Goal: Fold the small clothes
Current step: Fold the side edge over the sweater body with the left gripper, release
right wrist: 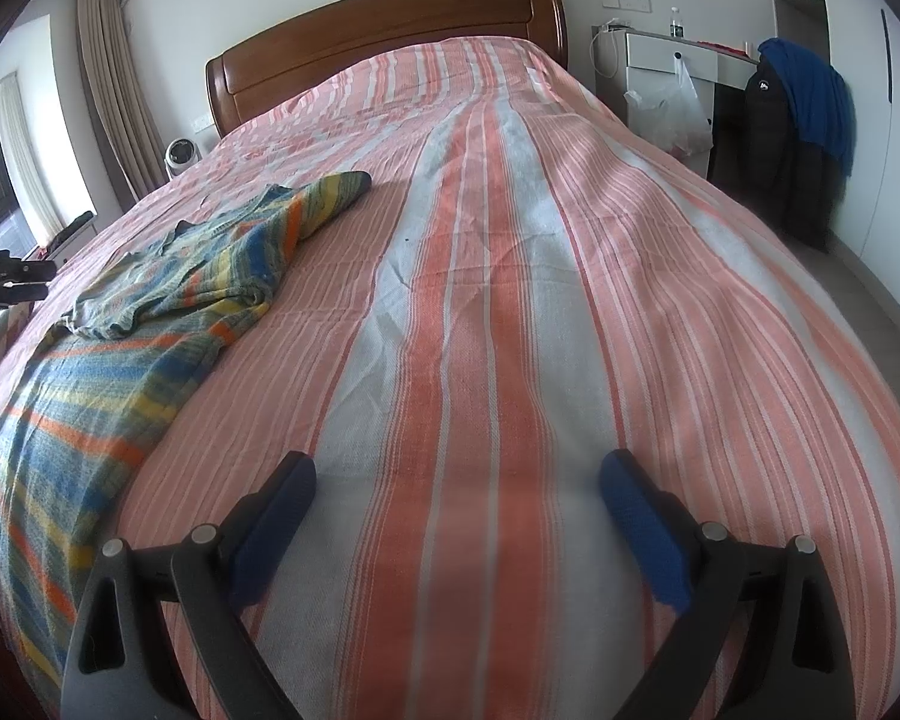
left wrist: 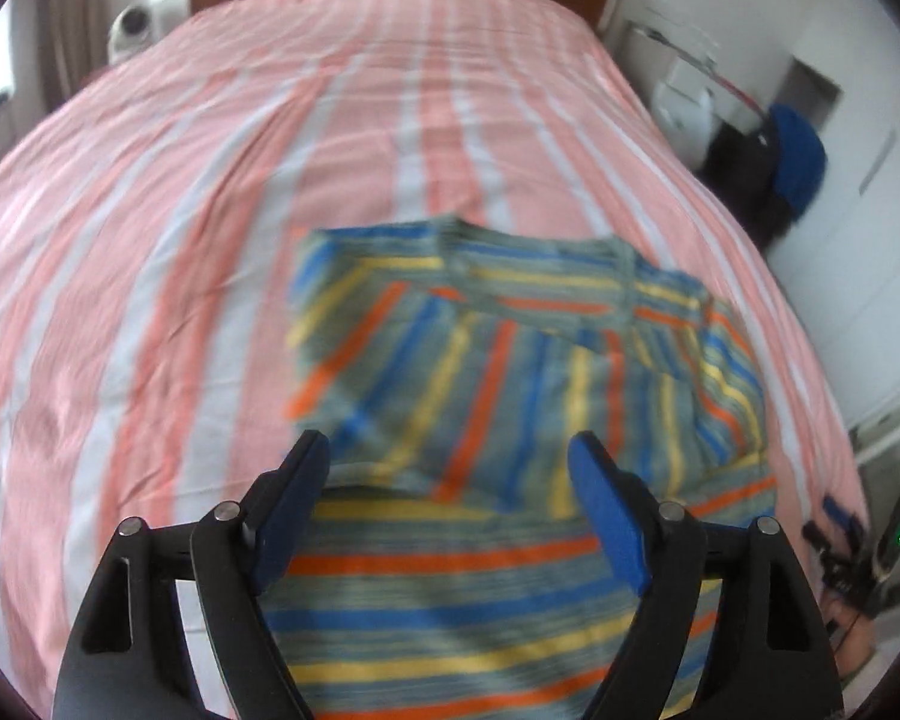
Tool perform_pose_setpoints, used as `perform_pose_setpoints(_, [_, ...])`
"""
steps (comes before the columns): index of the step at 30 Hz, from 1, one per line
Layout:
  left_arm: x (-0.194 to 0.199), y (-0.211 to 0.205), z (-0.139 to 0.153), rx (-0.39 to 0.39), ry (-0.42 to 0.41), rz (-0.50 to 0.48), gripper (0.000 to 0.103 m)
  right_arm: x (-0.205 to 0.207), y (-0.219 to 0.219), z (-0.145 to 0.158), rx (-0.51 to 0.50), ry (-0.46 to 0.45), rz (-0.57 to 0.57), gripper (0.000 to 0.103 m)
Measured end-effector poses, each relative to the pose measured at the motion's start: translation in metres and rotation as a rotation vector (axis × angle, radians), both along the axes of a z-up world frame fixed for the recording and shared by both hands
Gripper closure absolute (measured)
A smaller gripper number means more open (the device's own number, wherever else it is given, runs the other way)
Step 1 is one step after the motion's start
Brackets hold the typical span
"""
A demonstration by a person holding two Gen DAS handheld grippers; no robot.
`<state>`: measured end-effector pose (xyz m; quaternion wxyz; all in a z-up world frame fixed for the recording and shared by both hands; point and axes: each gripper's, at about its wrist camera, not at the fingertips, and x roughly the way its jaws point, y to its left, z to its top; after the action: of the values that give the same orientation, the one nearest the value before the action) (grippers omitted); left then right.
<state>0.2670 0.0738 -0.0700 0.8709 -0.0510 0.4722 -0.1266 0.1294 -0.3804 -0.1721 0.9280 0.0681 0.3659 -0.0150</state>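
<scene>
A small striped shirt (left wrist: 498, 372) in blue, yellow, orange and grey lies on the pink striped bedspread (left wrist: 210, 180), partly folded, its upper part laid over the lower. My left gripper (left wrist: 450, 456) hovers open just above it, blue pads wide apart, with no cloth between them. In the right wrist view the same shirt (right wrist: 168, 288) lies at the left, one sleeve reaching toward the headboard. My right gripper (right wrist: 456, 474) stands open over bare bedspread (right wrist: 480, 300), well to the right of the shirt, holding nothing. The left gripper's black body (right wrist: 6, 282) shows at the far left edge.
A wooden headboard (right wrist: 390, 30) closes the far end of the bed. A small white fan (right wrist: 180, 156) sits beside it on the left. To the right stand a white nightstand (right wrist: 666, 66) with a plastic bag, and dark and blue clothes (right wrist: 804, 132) hanging.
</scene>
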Motion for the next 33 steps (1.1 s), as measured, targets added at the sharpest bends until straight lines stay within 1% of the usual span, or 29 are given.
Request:
perform_pose_setpoints(2, [0.002, 0.008, -0.003, 0.002, 0.013, -0.002, 0.02, 0.0, 0.001, 0.0, -0.007, 0.003, -0.001, 0.008])
perform_pose_setpoints(6, [0.02, 0.014, -0.01, 0.041, 0.031, -0.021, 0.02, 0.0, 0.002, 0.0, -0.009, 0.004, -0.001, 0.008])
perform_pose_setpoints(12, [0.045, 0.014, -0.014, 0.023, 0.06, -0.022, 0.02, 0.0, 0.002, 0.0, -0.009, 0.004, -0.001, 0.008])
perform_pose_setpoints(16, [0.056, 0.01, -0.017, 0.033, 0.083, -0.025, 0.02, 0.0, 0.002, 0.0, -0.009, 0.004, -0.001, 0.008])
perform_pose_setpoints(20, [0.06, 0.007, -0.021, 0.048, 0.099, -0.034, 0.02, 0.0, 0.001, 0.0, -0.005, 0.002, 0.0, 0.008])
perform_pose_setpoints(25, [0.061, -0.001, -0.025, 0.063, 0.108, -0.081, 0.02, 0.0, 0.001, 0.0, -0.004, 0.001, 0.0, 0.008])
perform_pose_setpoints(28, [0.067, 0.002, -0.021, 0.046, 0.101, -0.087, 0.02, 0.0, 0.001, 0.0, -0.005, 0.002, 0.0, 0.007])
perform_pose_setpoints(30, [0.076, 0.005, -0.022, 0.029, 0.107, -0.066, 0.02, -0.001, 0.001, 0.0, -0.006, 0.002, 0.0, 0.007])
perform_pose_setpoints(32, [0.084, 0.003, -0.026, 0.039, 0.125, -0.063, 0.021, 0.0, 0.001, -0.001, -0.006, 0.002, 0.0, 0.007])
perform_pose_setpoints(33, [0.088, -0.001, -0.029, 0.06, 0.134, -0.072, 0.021, 0.0, 0.001, -0.001, -0.006, 0.002, 0.0, 0.007])
